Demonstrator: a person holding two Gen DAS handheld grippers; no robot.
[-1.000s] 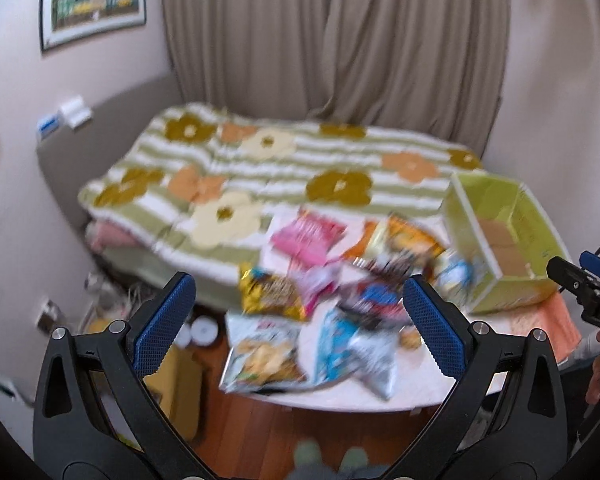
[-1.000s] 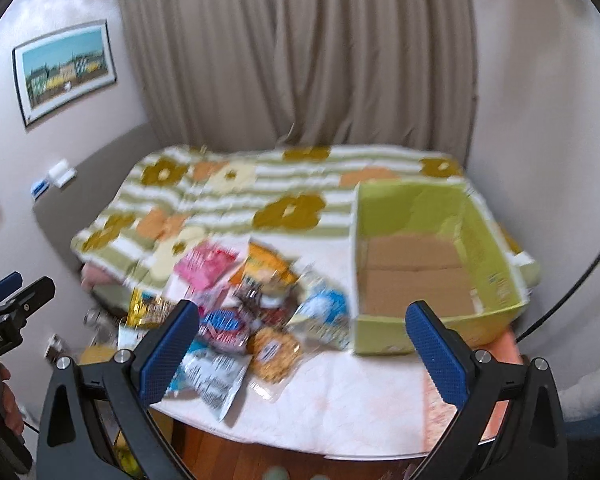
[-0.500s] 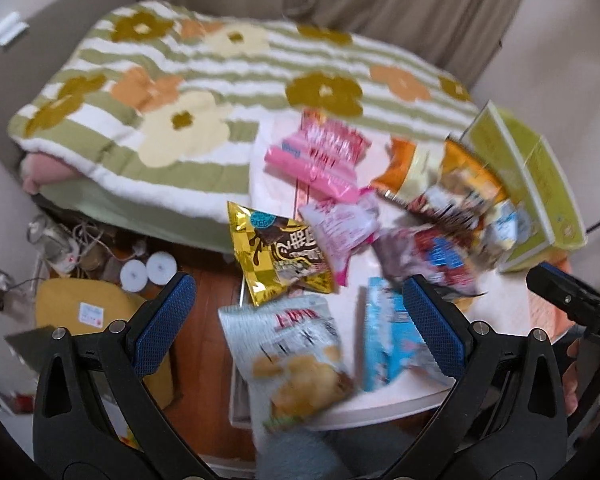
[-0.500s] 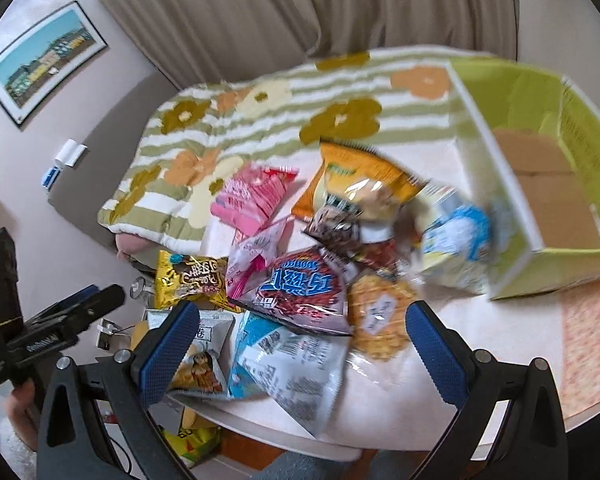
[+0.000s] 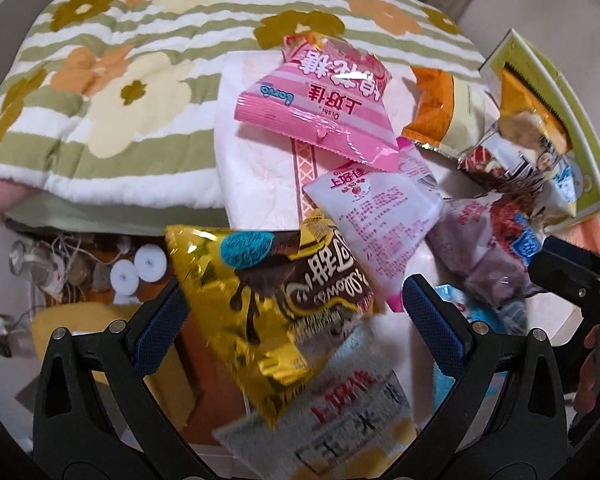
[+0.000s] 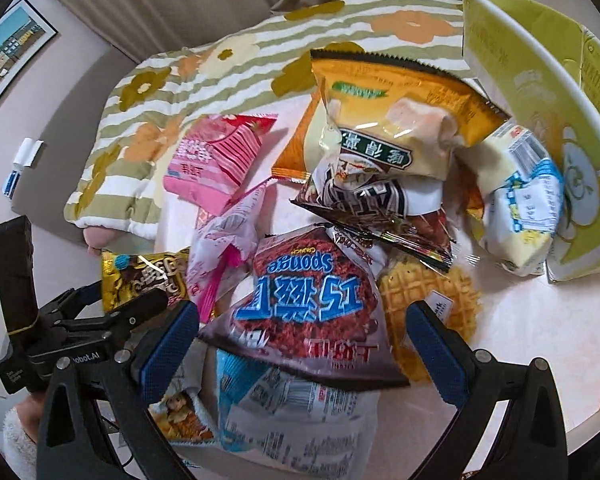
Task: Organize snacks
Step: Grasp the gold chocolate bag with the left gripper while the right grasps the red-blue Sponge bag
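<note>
Snacks heaped on white table (image 6: 540, 328) beside flowered quilt (image 5: 100, 92). Left gripper (image 5: 296, 312) spread wide, nothing held, gold chocolate bag (image 5: 276, 304) lying between its blue pads at table's near left edge. Right gripper (image 6: 302, 332) likewise released, poised over dark "sponge" bag (image 6: 312, 300) mid-pile. Pink bag (image 5: 324, 100) farther back. Green box (image 6: 540, 92) at right, touching pale blue-print packet (image 6: 520, 196).

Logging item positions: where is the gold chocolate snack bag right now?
The gold chocolate snack bag lies at the table's left edge between the open left tongs, beside the white-pink packet.
</note>
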